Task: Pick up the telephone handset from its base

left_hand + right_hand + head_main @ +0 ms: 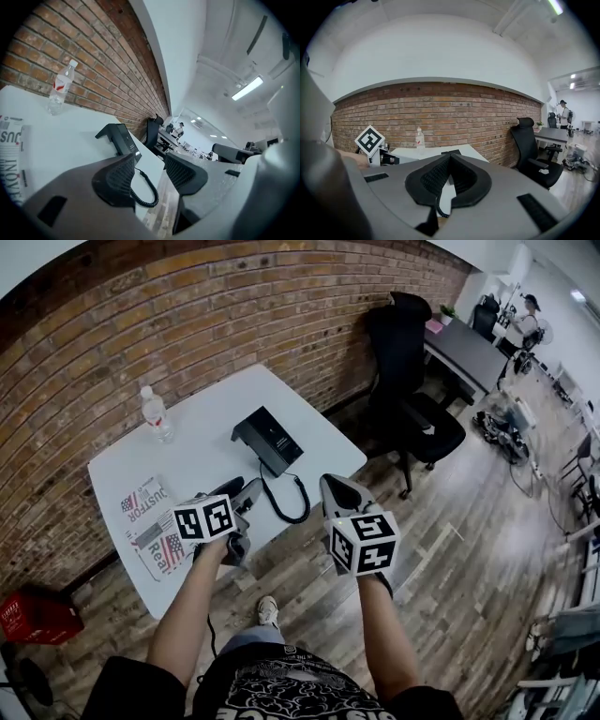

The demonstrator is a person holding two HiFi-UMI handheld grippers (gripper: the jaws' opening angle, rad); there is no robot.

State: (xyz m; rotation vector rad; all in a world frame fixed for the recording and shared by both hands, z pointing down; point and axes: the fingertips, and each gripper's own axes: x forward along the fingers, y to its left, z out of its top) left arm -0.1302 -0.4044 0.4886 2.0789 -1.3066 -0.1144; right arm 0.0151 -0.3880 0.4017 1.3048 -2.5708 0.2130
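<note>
The left gripper (pixel 150 164) has its jaws apart and empty. A black coiled cord (pixel 153 190) shows between them, and the black telephone base (pixel 123 140) stands beyond. The right gripper (pixel 449 159) has its jaws pressed together on nothing. A dark curved shape, seemingly the black handset (pixel 223 487), lies just left of the left jaws, off the base.

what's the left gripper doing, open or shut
The left gripper is open: its pads stand well apart in its own view, nothing gripped; the coiled cord and telephone base show beyond the gap.
</note>
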